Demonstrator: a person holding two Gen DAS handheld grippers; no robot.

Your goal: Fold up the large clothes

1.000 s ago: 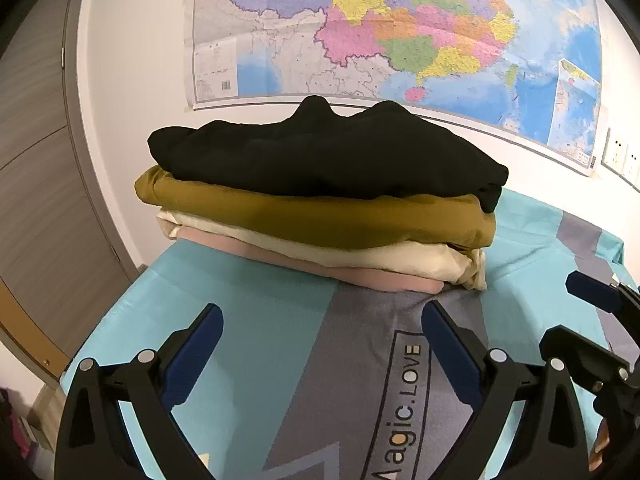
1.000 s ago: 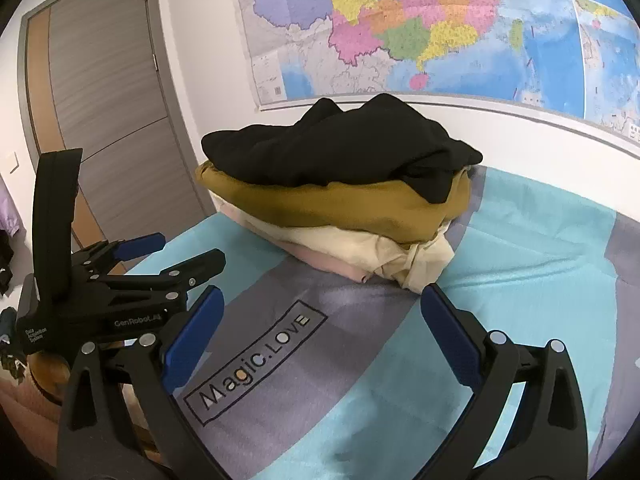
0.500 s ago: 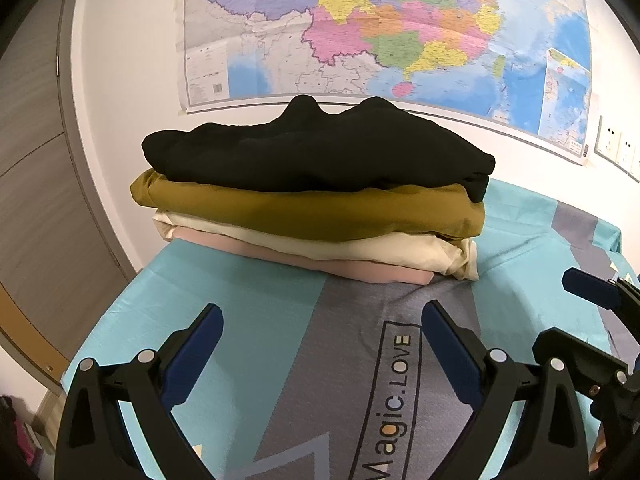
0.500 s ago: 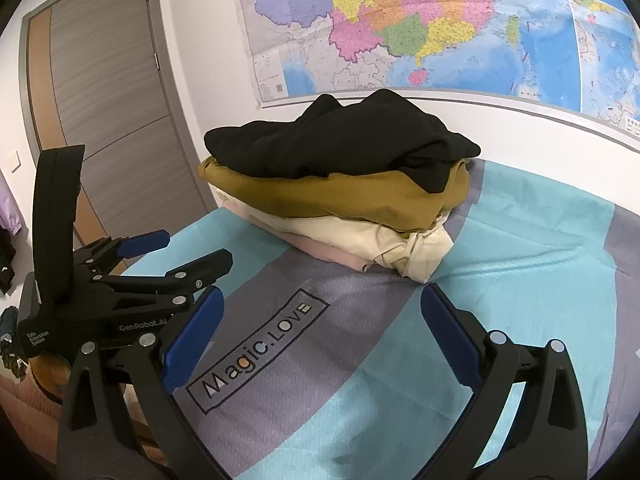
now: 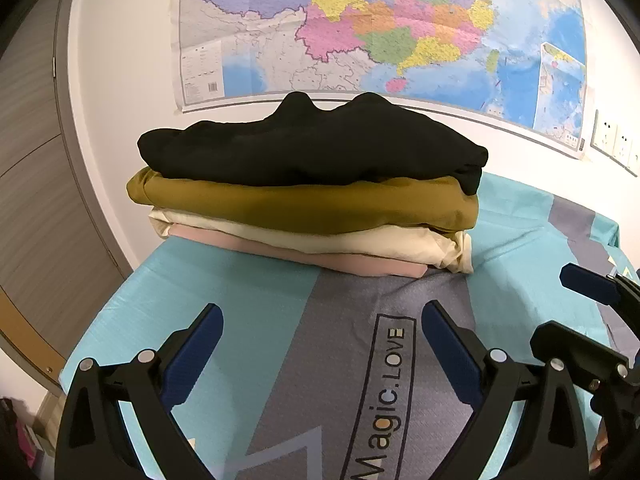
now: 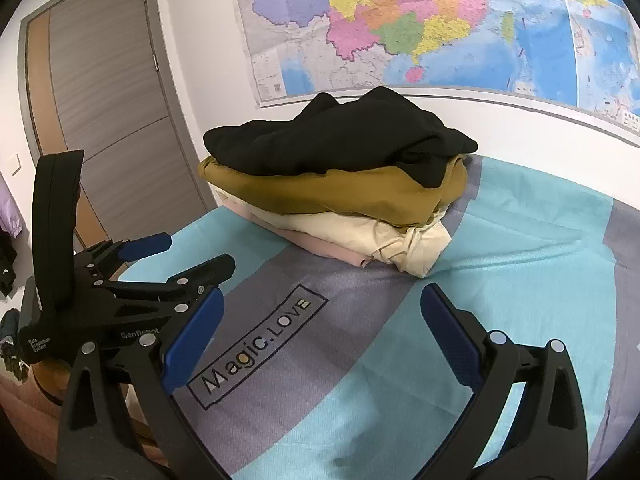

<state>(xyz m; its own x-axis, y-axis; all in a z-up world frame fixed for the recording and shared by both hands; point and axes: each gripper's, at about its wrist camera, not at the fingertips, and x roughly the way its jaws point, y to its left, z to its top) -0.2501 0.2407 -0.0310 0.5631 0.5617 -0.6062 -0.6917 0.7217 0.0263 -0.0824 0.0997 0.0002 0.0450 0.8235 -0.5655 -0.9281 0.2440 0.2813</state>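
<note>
Four folded clothes (image 5: 308, 200) lie stacked at the far side of the bed (image 6: 520, 240), so folding looks done, while left gripper (image 5: 322, 334) and right gripper (image 6: 322, 318) hang near with jaws wide open, empty.

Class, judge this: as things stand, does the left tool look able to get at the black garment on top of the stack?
Probably yes: the left tool is open, nothing lies between it and the black garment, which sits uncovered on top.
</note>
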